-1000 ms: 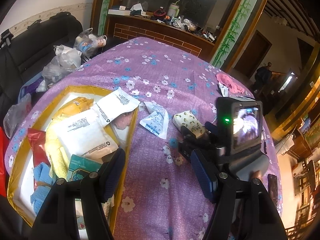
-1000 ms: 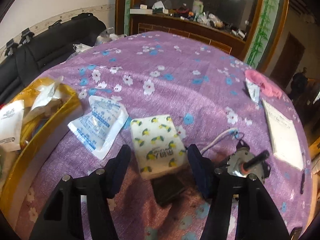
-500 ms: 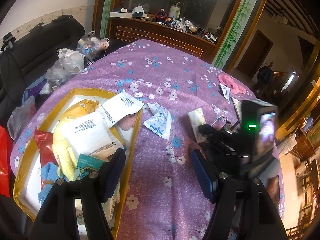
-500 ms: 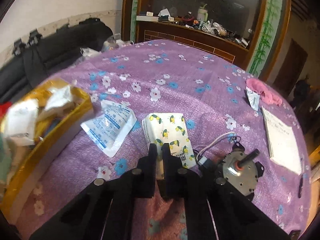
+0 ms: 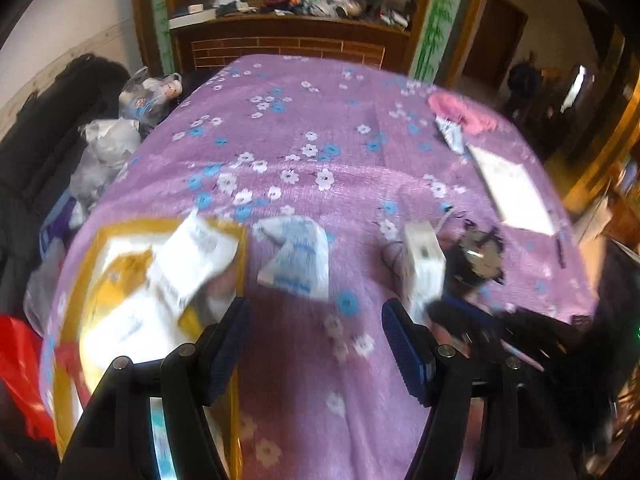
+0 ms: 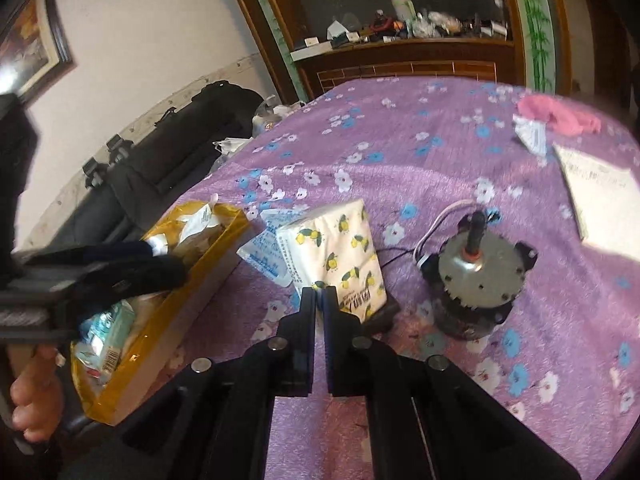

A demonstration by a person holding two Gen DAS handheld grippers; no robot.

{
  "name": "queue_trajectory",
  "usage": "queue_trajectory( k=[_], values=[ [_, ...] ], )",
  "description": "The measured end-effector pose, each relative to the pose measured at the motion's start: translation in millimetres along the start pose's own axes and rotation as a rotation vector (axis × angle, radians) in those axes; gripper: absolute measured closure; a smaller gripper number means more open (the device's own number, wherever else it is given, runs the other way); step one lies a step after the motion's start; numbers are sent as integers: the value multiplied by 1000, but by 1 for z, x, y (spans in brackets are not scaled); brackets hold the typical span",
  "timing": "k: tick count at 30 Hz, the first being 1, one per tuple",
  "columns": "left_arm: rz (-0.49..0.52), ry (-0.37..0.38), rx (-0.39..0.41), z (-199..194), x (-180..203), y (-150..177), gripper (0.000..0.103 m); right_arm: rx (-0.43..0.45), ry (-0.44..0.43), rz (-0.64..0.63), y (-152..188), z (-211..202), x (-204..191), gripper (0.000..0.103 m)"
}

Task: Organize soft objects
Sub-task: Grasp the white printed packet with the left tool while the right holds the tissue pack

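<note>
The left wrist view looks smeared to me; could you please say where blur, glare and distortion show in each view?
Left wrist view: motion blur smears the yellow tray and white blue-printed packet; glare whitens the tray's contents. Right wrist view: sharper, lemon-print tissue pack readable; fisheye bends the purple floral tablecloth.

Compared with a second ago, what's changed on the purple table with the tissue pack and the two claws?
The right claw closed on a corner of the tissue pack and tipped it up off the tablecloth; a second ago it lay flat between open jaws. The left claw stayed open and empty, shifting sideways beside the yellow tray. The motor, blue-printed packet and pink cloth did not move.
</note>
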State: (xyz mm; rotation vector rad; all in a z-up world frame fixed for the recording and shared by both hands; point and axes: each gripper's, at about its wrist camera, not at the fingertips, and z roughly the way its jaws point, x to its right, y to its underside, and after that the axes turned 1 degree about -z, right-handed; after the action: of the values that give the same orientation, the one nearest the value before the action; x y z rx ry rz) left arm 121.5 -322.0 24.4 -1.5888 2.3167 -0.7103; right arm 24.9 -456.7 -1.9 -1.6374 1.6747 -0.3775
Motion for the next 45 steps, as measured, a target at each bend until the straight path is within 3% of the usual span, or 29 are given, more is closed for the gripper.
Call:
queue_trajectory(
  k=[6,9,11,15,16,17,19,22,26,34,37,42,45],
  values=[
    [70,-105,-88,57,11,-31,32,14,34,30,1,-4,6,101],
    [58,-163,-81,70,7,-40,39,0,27,69,1,-2,14,101],
    [42,-151,-118,81,1,-47,46,-24,6,86,1,2,17,101],
    [25,-130,-151,90,-5,-50,47,-37,-35,128,1,6,23,100],
    [27,-132,-151,92,-3,-50,47,-46,-57,139,1,7,25,94],
    [24,-121,-149,92,-3,-49,47,-55,-74,149,2,10,26,75],
    [36,-79,-146,86,4,-44,47,-54,-69,151,3,11,25,52],
    [109,-94,-121,70,16,-33,47,-40,-42,119,3,10,19,52],
    [153,-45,-141,54,17,-21,45,-8,-13,73,3,5,11,52],
    [89,7,-103,21,-9,-13,45,33,-70,81,-1,2,10,49],
    [62,11,-115,23,-15,-13,45,-6,-20,85,-5,17,6,43],
    [40,22,-131,37,-13,-21,45,-61,40,59,6,27,0,43],
    [74,-14,-150,57,-4,-34,45,-83,41,76,8,33,2,43]
  ],
)
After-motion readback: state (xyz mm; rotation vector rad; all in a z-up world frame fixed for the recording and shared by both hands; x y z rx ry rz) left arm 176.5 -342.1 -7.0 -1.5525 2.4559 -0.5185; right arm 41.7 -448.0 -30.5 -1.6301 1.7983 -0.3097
